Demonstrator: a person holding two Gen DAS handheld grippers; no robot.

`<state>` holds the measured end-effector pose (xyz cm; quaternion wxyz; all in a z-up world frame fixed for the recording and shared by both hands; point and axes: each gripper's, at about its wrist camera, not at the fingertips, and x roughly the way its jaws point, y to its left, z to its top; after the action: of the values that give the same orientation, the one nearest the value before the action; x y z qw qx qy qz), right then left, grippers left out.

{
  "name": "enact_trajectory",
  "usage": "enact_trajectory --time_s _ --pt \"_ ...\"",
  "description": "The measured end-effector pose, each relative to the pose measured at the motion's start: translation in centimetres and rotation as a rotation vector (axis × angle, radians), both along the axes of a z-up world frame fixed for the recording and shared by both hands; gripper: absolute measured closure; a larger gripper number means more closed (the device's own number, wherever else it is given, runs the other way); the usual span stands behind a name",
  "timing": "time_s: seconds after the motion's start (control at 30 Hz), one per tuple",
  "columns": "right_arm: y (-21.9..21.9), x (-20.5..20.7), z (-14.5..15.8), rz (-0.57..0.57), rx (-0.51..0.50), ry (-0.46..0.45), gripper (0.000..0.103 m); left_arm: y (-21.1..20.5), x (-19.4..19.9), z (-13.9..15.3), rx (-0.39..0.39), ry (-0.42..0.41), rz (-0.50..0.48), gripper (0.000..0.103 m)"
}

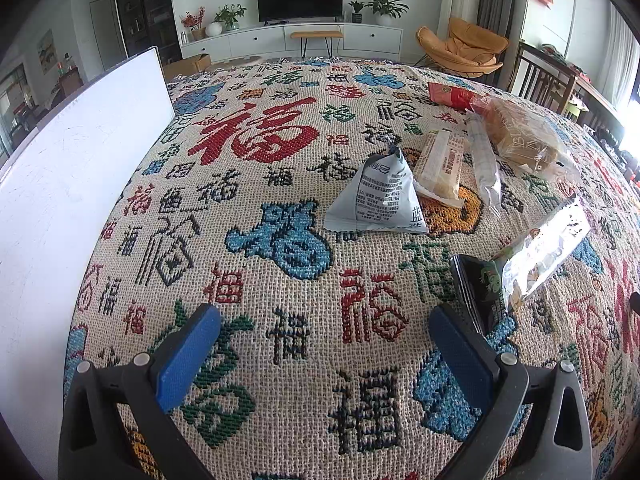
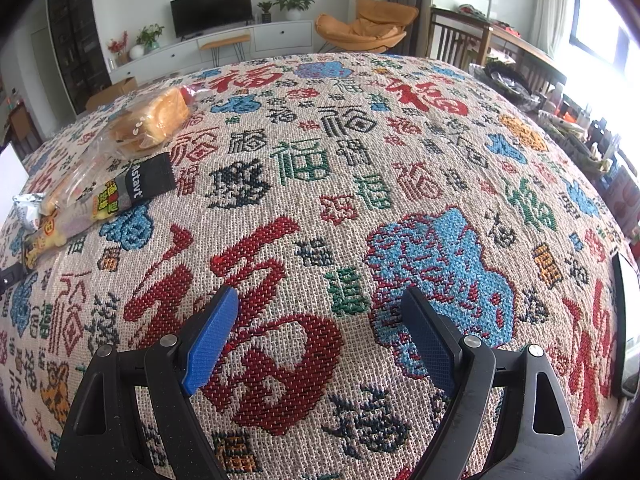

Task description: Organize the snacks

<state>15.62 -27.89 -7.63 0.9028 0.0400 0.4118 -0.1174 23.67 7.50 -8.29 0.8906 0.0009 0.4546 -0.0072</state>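
Several snacks lie on a patterned woven tablecloth (image 1: 280, 184). In the left wrist view a grey pyramid pouch (image 1: 378, 196) stands mid-table, with a long beige bar pack (image 1: 440, 164), a clear striped pack (image 1: 484, 160), bagged bread (image 1: 520, 136) and a red packet (image 1: 450, 94) behind it. A black-and-clear snack bag (image 1: 520, 264) lies just right of my open left gripper (image 1: 324, 340). In the right wrist view the bread (image 2: 152, 120) and the black-ended snack bag (image 2: 120, 196) sit far left. My right gripper (image 2: 320, 328) is open over bare cloth.
A white board (image 1: 72, 184) stands along the table's left edge. A dark-framed flat object (image 2: 626, 320) lies at the right edge in the right wrist view. Beyond the table are a TV cabinet (image 1: 296, 38), an orange chair (image 1: 464, 48) and wooden furniture (image 2: 480, 48).
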Motion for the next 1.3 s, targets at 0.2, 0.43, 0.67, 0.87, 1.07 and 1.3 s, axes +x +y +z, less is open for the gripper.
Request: enact_trajectory --time_s 0.2,0.43,0.67,0.87,1.07,1.3 --pt "0.0 0.0 0.0 0.000 0.001 0.000 0.017 0.1 0.0 -0.1 -0.001 0.001 0.000 0.000" --pt "0.0 0.0 0.0 0.000 0.003 0.000 0.016 0.4 -0.8 0.7 -0.013 0.117 -0.063 0.000" --pt "0.0 0.0 0.0 0.000 0.004 -0.001 0.016 -0.8 1.2 5.4 -0.041 -0.053 -0.088 0.001" --pt "0.0 0.0 0.0 0.000 0.005 0.000 0.016 -2.7 7.2 2.2 -0.035 0.072 -0.107 0.060" --pt "0.0 0.0 0.0 0.000 0.006 -0.001 0.016 -1.4 3.2 3.6 -0.078 -0.038 -0.172 0.074" --pt "0.1 0.0 0.0 0.000 0.003 0.002 0.016 3.1 -5.2 6.0 -0.135 -0.105 -0.168 0.074"
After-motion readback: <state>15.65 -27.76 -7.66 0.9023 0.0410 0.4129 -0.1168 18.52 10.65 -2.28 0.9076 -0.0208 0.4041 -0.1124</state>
